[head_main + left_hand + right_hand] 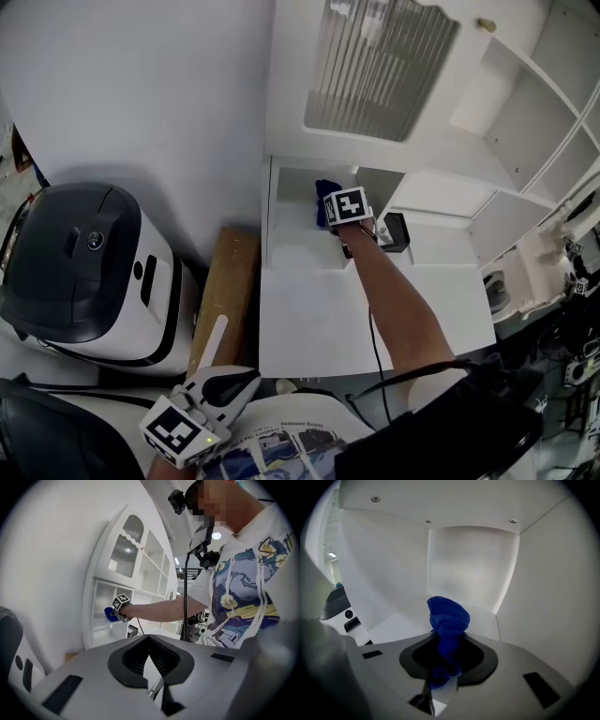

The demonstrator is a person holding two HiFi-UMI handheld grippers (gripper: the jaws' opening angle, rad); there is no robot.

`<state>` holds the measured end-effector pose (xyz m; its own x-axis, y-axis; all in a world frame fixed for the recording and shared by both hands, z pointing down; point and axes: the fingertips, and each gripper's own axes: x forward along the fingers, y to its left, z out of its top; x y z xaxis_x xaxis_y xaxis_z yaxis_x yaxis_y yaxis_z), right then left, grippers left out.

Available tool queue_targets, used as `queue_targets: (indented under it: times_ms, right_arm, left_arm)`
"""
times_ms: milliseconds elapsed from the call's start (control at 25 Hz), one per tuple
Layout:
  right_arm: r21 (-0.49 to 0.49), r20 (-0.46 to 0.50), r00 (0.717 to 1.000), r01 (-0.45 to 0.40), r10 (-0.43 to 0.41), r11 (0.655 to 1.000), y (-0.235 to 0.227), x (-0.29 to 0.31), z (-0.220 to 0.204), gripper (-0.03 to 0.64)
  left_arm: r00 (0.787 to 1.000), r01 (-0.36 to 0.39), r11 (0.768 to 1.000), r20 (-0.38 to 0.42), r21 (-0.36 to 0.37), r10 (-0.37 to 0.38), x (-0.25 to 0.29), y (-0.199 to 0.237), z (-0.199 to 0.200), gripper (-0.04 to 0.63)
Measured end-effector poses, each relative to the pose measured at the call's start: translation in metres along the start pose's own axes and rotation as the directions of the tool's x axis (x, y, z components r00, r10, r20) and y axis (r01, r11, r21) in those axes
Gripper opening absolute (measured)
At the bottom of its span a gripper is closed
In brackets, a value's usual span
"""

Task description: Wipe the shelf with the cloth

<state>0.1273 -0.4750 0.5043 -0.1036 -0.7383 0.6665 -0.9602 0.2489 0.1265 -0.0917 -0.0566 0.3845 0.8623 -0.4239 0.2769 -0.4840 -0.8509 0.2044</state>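
Note:
A blue cloth (447, 618) is bunched between the jaws of my right gripper (445, 667), which is shut on it. In the head view, that gripper (330, 217) reaches into a low cubby of the white shelf unit (295, 255), and the cloth (324, 197) is pressed toward the cubby's back. The cubby's floor (403, 623) and back wall are bare white. My left gripper (220, 328) hangs low at the bottom left, far from the shelf, and its jaws are together with nothing in them. The left gripper view shows the cloth (109, 614) and the reaching arm from the side.
A black-and-white appliance (84, 272) stands at the left, with a wooden board (225, 300) between it and the shelf unit. A small black object (396, 232) sits on the ledge to the right of the cubby. A ribbed glass door (375, 66) is above, and a white counter (319, 323) is in front.

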Motion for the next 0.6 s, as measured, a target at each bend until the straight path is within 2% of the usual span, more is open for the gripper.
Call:
queue_targets:
  times_ms: [120,360,480,600]
  right_arm:
    - [0.020,-0.008,0.999,0.034,-0.034,0.999,-0.016,-0.006,-0.008,0.107]
    - [0.041,0.020,0.998,0.058,-0.058,0.997,-0.016,-0.014,-0.009,0.107]
    - [0.055,0.049,0.999,0.018,-0.021,0.998,0.000,-0.019,-0.001,0.107]
    - [0.048,0.075,0.996,-0.051,0.047,0.998,0.030,-0.022,0.008,0.107]
  left_arm:
    - [1.000,0.019,1.000,0.000,0.008,-0.019,0.002,-0.002,0.000,0.012]
    - [1.000,0.017,1.000,-0.012,0.017,-0.017,-0.003,-0.002,-0.004,0.012]
    - [1.000,0.017,1.000,0.007,0.002,-0.017,-0.008,-0.002,-0.005,0.012]
    - [1.000,-0.012,1.000,-0.003,0.006,0.012,-0.013,0.004,-0.007,0.012]
